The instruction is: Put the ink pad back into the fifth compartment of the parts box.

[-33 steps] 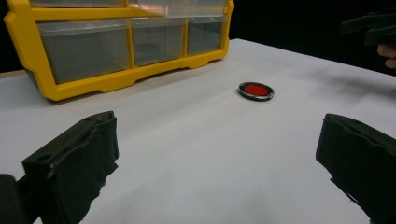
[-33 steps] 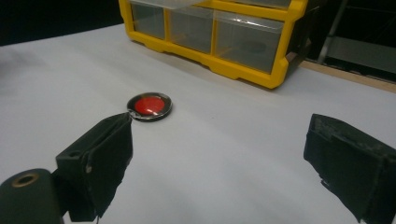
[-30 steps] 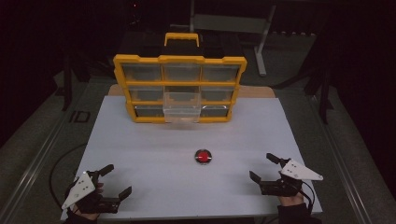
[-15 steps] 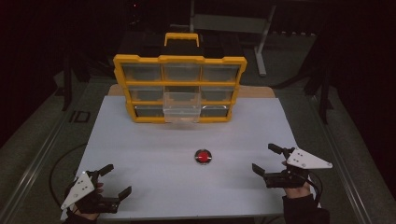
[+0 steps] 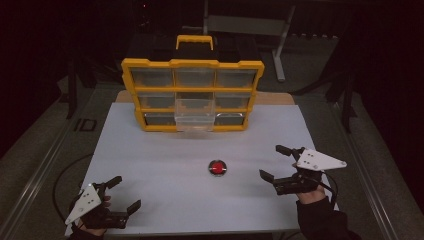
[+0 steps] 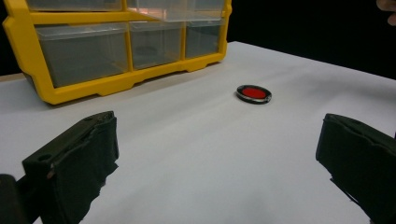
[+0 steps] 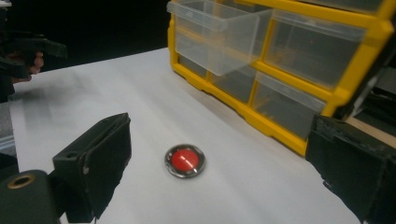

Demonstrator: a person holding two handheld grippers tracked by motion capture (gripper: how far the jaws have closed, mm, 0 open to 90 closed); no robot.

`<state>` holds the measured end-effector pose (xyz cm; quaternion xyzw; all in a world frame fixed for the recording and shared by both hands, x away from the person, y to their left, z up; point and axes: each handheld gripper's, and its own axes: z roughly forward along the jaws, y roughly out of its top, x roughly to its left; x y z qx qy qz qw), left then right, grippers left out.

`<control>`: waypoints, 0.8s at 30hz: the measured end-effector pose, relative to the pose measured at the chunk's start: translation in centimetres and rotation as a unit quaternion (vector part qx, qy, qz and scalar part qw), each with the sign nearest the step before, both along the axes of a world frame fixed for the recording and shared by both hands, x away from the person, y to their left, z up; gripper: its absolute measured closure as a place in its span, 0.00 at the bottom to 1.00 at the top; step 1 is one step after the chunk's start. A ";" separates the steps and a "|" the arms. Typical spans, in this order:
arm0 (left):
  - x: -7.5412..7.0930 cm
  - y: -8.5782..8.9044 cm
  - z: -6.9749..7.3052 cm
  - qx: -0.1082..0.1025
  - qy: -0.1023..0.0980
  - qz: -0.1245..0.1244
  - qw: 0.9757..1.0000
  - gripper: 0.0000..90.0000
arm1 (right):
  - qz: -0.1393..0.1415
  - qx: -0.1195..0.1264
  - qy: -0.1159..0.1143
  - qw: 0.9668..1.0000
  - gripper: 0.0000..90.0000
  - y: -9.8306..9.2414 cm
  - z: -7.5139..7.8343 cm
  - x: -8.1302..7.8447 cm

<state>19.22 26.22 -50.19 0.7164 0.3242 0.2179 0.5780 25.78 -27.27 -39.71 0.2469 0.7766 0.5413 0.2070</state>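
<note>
High view: red disc [image 5: 218, 168] lies flat on the white table [image 5: 165, 165], near the right gripper [image 5: 280, 166], whose jaws gape empty. Left gripper [image 5: 125, 194] likewise wide, empty. Yellow organizer's [image 5: 192, 64] pulled-out middle drawer [image 5: 195, 116] looks empty.

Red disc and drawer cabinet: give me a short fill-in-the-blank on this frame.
1. The disc on the table lies nearer the ____ gripper.
2. The cabinet frame is ____ in colour.
3. The drawer pulled out is in the ____ column.
4. The jaws of the left gripper and right gripper are both ____.

Missing words: right; yellow; middle; open
</note>
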 end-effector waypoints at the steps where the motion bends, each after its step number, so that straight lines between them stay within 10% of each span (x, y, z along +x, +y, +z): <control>1: 0.0 0.0 0.0 0.000 0.000 -0.001 1.000 0.00 | 0.005 -0.001 -0.001 1.000 0.08 0.3 0.1 0.1; 24: 0.0 0.0 0.0 -0.002 -0.001 -0.005 1.000 0.00 | 0.104 -0.004 0.035 0.994 0.08 7.2 -2.4 4.1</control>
